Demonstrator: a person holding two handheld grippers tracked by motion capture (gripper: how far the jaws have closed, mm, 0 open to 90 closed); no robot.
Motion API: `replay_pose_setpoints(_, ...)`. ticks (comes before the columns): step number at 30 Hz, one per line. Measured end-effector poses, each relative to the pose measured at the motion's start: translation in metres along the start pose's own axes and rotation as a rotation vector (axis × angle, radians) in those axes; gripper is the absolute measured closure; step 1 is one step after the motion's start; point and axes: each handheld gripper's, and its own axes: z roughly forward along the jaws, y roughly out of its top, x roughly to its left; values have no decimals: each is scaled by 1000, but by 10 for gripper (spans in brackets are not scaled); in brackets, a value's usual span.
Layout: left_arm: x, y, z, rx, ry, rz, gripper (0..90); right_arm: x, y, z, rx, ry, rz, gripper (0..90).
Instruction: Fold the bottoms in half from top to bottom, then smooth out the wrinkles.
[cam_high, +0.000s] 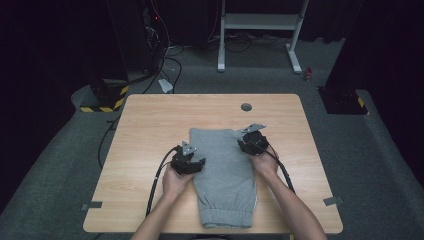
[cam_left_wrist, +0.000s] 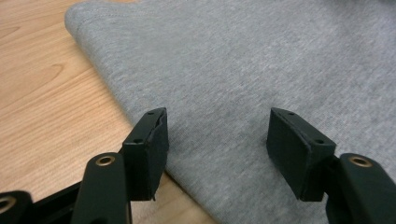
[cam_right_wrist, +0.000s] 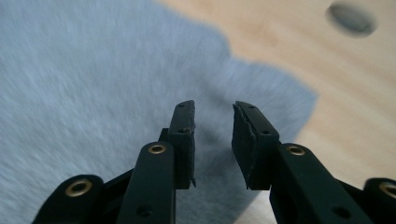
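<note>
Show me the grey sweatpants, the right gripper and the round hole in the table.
grey sweatpants (cam_high: 227, 170), high view, middle of the fabric
right gripper (cam_right_wrist: 213, 140), right gripper view, midway between fingertips
round hole (cam_high: 246, 107), high view, its centre

We see the table evenly lit from above, its surroundings dark; our right gripper view is motion-blurred, the left gripper view sharp.

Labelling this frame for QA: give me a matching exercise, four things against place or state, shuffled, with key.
1. folded grey fleece garment
2. left hand-held gripper
3. right hand-held gripper
4. round grey grommet in the light wooden table

A. jaws wide apart at the cloth's left edge
B. near the table's far edge
C. jaws narrowly apart over the far right corner
D. flat at mid-table

Pairs: 1-D, 2-A, 3-C, 4-B
</note>
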Motion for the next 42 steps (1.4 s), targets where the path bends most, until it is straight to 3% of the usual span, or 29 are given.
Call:
replay_pose_setpoints(2, 4, 3, 3, 9, 3, 2, 388, -13, -7, 11, 31, -41, 43, 701)
replay_pose_setpoints(3, 6, 5, 5, 5, 15, 0, 388, -23, -9, 12, 16, -30, 100, 693)
replay_pose_setpoints(4, 9, 7, 6, 8, 14, -2, 387, -29, -10, 12, 13, -43, 123, 691)
replay_pose_setpoints(5, 11, 9, 8, 16, 10, -4, 387, -31, -10, 11, 7, -67, 117, 678)
replay_pose_setpoints(8, 9, 14, 8, 33, 11, -6, 382, -30, -9, 0, -23, -66, 138, 639)
replay_pose_setpoints(11, 0, 14, -7, 8, -48, -11, 379, -18, -13, -21, -84, -16, 101, 645)
replay_pose_setpoints(12, -4, 13, -13, -2, -59, 3, 379, -10, -17, -29, -89, 15, 69, 649)
replay_pose_setpoints(15, -23, 5, -34, -12, -117, 34, 378, 12, -34, -43, -72, 100, 32, 656)
replay_pose_setpoints(18, -39, -5, -39, 41, -127, 104, 384, 24, -52, -45, -47, 150, 22, 664)
replay_pose_setpoints(21, -41, -11, -30, 100, -94, 137, 396, 25, -60, -42, -52, 142, 13, 681)
replay_pose_setpoints(23, -34, -10, -26, 88, -102, 91, 392, 19, -58, -39, -48, 112, 21, 680)
replay_pose_setpoints(27, -26, -1, -16, 86, -69, 86, 387, 9, -54, -31, -46, 86, 27, 675)
replay_pose_setpoints(30, -22, 4, -9, 82, -49, 66, 385, 6, -48, -24, -47, 36, 10, 660)
replay_pose_setpoints(33, -20, 10, -5, 94, -38, 62, 381, 1, -43, -20, -44, 15, 34, 632)
replay_pose_setpoints(37, -26, 11, -15, 85, -36, 83, 386, 2, -43, -28, -59, 26, 93, 608)
replay_pose_setpoints(42, -40, 5, -38, 50, -110, 67, 375, 16, -52, -50, -69, 97, 61, 606)
